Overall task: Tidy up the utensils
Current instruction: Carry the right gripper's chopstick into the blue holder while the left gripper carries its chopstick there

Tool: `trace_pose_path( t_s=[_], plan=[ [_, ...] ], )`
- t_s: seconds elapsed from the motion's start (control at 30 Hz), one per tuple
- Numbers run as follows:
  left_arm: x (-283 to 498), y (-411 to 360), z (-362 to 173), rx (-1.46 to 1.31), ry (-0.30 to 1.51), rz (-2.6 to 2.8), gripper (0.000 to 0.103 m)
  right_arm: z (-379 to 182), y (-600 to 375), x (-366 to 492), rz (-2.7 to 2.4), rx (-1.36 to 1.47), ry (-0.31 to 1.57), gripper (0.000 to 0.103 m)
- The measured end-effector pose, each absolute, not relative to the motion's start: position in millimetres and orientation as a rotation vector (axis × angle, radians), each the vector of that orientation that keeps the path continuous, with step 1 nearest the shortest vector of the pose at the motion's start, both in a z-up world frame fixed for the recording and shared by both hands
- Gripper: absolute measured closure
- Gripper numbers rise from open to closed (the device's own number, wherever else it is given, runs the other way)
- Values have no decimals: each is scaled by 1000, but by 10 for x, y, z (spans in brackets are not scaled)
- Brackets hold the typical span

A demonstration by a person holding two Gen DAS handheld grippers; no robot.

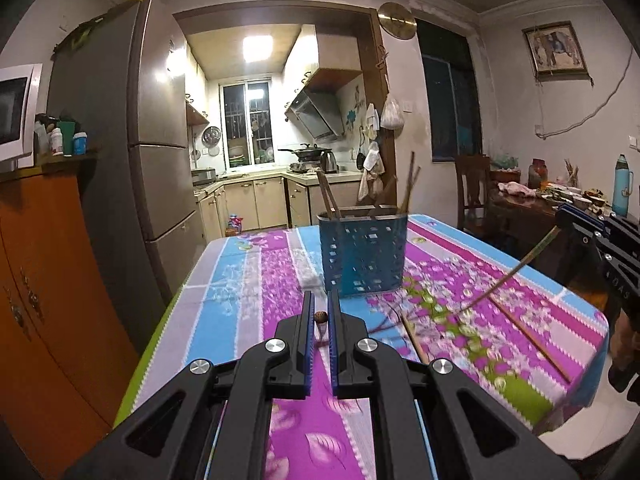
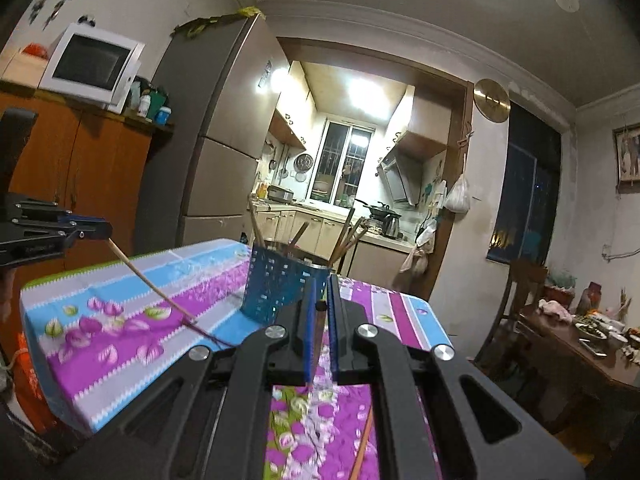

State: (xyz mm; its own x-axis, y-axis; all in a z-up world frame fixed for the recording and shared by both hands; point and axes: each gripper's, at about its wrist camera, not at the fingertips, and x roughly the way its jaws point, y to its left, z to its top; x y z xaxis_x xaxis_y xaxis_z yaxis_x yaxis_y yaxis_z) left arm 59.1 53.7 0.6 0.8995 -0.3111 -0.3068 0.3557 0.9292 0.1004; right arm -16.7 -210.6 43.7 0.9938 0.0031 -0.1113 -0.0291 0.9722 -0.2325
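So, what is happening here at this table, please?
A person holds a gripper in each hand and is sorting chopsticks into the blue holder on the flowered tablecloth. The left gripper is shut on one chopstick, and the right gripper is shut on another chopstick. Both are lifted above the table, not yet in the holder. At least two more chopsticks lie on the cloth.

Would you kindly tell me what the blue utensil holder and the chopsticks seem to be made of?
The utensil holder looks like moulded blue plastic, matte, pierced by neat square holes. The chopsticks standing in it look like bamboo or wood: thin, brown, unglossy.
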Motion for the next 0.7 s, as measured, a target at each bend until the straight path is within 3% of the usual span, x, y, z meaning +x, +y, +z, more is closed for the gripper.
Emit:
trace_pose_path(
  t_s=[0.7],
  plan=[
    [1100,233,532,200,299,-244,95,1015,-2293,416,69,-124,169,99]
  ],
)
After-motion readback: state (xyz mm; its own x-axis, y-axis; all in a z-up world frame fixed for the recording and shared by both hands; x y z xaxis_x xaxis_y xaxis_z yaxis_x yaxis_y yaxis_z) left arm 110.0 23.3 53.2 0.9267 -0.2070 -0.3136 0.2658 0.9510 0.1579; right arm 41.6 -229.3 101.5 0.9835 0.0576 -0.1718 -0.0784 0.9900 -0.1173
